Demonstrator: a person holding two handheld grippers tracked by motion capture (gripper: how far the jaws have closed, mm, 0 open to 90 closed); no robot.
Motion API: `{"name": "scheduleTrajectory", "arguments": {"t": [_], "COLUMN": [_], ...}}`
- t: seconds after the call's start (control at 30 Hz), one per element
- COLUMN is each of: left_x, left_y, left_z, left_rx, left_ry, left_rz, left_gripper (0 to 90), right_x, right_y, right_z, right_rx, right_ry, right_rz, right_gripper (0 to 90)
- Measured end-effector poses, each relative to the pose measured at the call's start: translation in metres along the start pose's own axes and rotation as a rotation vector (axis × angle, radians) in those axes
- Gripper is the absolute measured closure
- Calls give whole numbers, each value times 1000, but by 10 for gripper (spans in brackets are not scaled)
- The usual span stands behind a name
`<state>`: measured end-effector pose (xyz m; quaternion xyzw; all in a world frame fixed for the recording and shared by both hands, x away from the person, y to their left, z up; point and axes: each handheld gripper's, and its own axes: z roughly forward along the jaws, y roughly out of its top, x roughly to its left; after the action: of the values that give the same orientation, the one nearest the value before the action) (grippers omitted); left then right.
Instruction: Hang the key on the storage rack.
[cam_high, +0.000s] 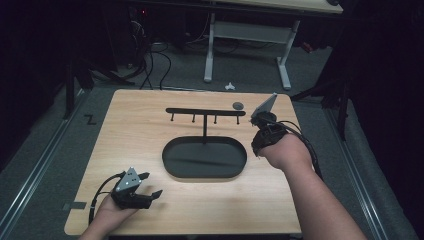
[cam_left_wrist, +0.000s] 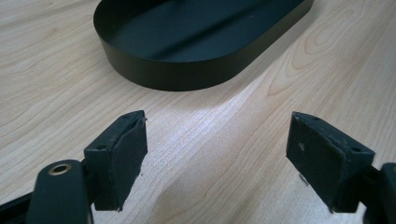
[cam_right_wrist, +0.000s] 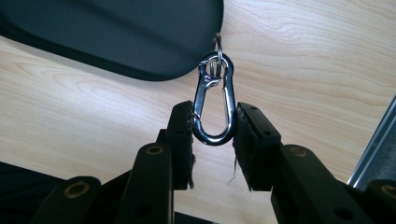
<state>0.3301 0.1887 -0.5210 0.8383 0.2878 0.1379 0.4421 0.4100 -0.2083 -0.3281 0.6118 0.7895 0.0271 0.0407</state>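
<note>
Left claw (cam_high: 150, 185), at about seven o'clock on the worktop (cam_high: 135, 125): jaws spread wide, nothing between them, resting low just short of the black oval tray (cam_left_wrist: 187, 70). In the left gripper view the bare pads (cam_left_wrist: 123, 158) face the tray's near wall across open wood.

Centre: the tray forms the base of a hook stand (cam_high: 205, 112), whose thin post carries a crossbar with four small pegs. A small dark disc (cam_high: 238, 105) lies at about one o'clock, beyond the bar's right end.

Right claw (cam_right_wrist: 214, 133), at about two o'clock: closed on a silver carabiner (cam_right_wrist: 214, 100), gripped by its lower loop, with a small split ring (cam_right_wrist: 216, 58) at the top end. The clip stands beside the bar's right end.

Likely hazards: the pads bear on the clip's rounded sides, so it may pivot or slip as it is moved; the pegs are small, and a tilted approach could miss one, drop the clip into the tray, or nudge the light stand.
</note>
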Motion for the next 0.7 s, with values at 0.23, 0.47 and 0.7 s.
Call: {"name": "scheduleTrajectory", "arguments": {"t": [0.23, 0.47, 0.7], "left_x": [0, 0, 0], "left_y": [0, 0, 0], "left_z": [-1, 0, 0], "left_rx": [-3, -2, -1], "left_ry": [0, -1, -1], "left_rz": [-3, -1, -1], "left_gripper": [211, 211, 210], "right_x": [9, 17, 23], "right_y": [11, 21, 28], "right_z": [-11, -15, -25], "right_rx": [-23, -42, -62], "right_ry": [1, 2, 0], "right_rz": [-20, -35, -49], "right_gripper": [679, 679, 679]}}
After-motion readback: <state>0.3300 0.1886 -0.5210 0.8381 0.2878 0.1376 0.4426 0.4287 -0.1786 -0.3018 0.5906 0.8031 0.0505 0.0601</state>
